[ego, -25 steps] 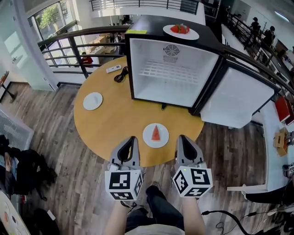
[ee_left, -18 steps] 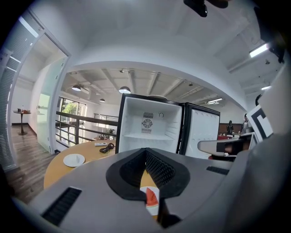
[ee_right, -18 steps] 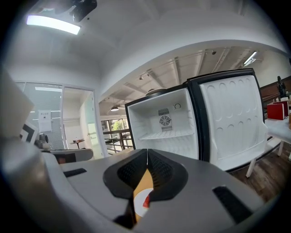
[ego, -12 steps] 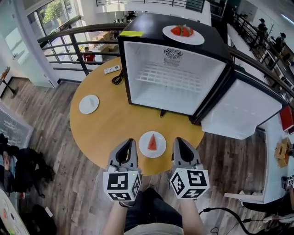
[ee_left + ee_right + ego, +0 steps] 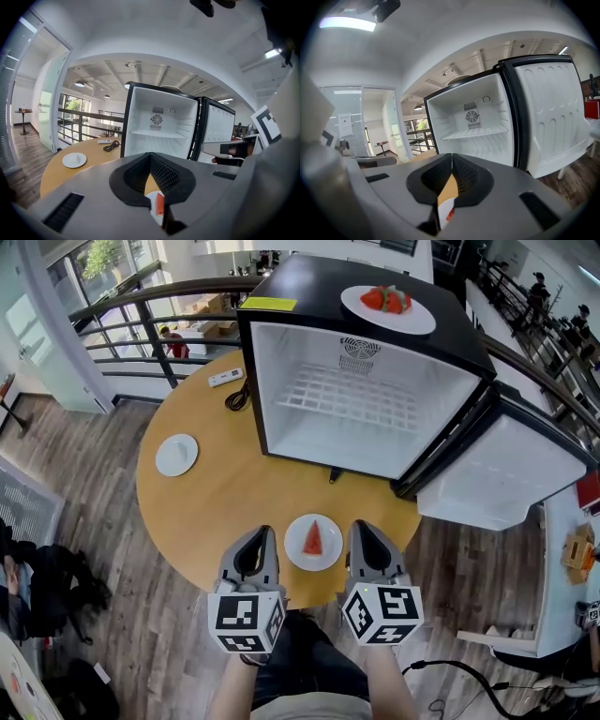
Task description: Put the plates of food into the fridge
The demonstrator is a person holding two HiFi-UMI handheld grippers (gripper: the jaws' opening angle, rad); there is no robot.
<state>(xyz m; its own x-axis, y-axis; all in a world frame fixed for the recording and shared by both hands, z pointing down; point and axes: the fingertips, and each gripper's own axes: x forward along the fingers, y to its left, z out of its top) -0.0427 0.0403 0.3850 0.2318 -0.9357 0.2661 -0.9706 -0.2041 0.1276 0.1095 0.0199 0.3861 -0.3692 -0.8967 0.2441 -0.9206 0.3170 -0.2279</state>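
A white plate with one red watermelon wedge (image 5: 313, 541) lies near the round table's front edge, between my two grippers. My left gripper (image 5: 262, 532) is shut and empty, just left of that plate. My right gripper (image 5: 356, 527) is shut and empty, just right of it. A second plate with red fruit pieces (image 5: 388, 307) sits on top of the black mini fridge (image 5: 366, 381). A third white plate (image 5: 176, 455) lies at the table's left side. The fridge stands open with a white wire shelf (image 5: 157, 134) inside. Through the left jaws a slice of the wedge plate (image 5: 158, 208) shows.
The fridge door (image 5: 506, 474) swings out to the right over the floor. A remote (image 5: 224, 378) and a coiled black cable (image 5: 235, 397) lie at the table's back left. A dark railing (image 5: 141, 320) runs behind the wooden table (image 5: 216, 493).
The view has moved closer to the table and fridge. Both grippers stay shut, flanking the wedge plate, a little nearer to it.
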